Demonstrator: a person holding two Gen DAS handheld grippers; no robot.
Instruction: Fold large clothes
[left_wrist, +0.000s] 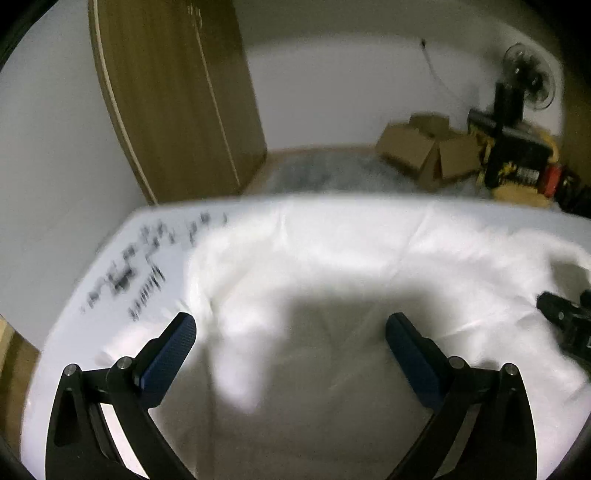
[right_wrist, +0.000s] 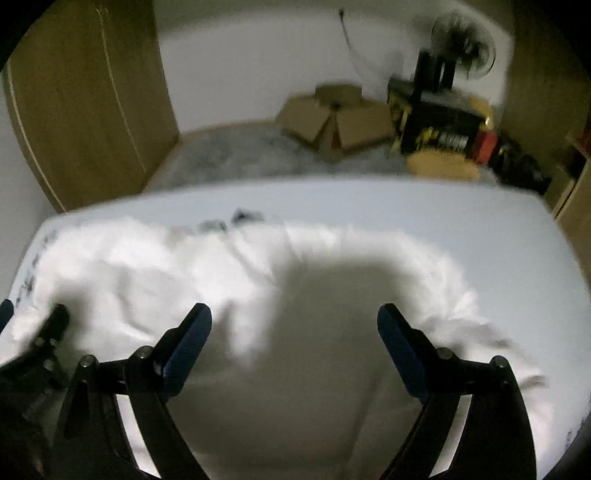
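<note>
Over the white garment (left_wrist: 332, 266) both tongs — left (left_wrist: 291, 332), right (right_wrist: 294, 325) — gape wide; cardboard boxes' (right_wrist: 332, 118) contents seemingly hidden.

- The big cloth (left_wrist: 332, 266) lies spread on the table (right_wrist: 406, 206).
- The left gripper (left_wrist: 291, 332) and the right gripper (right_wrist: 295, 325) hang over the cloth, side by side — left one on the left.
- Behind the table, boxes (right_wrist: 332, 122) sit on the floor.
- Right of the boxes is a fan (right_wrist: 461, 40).
- A cupboard (left_wrist: 173, 96) stands far left.
</note>
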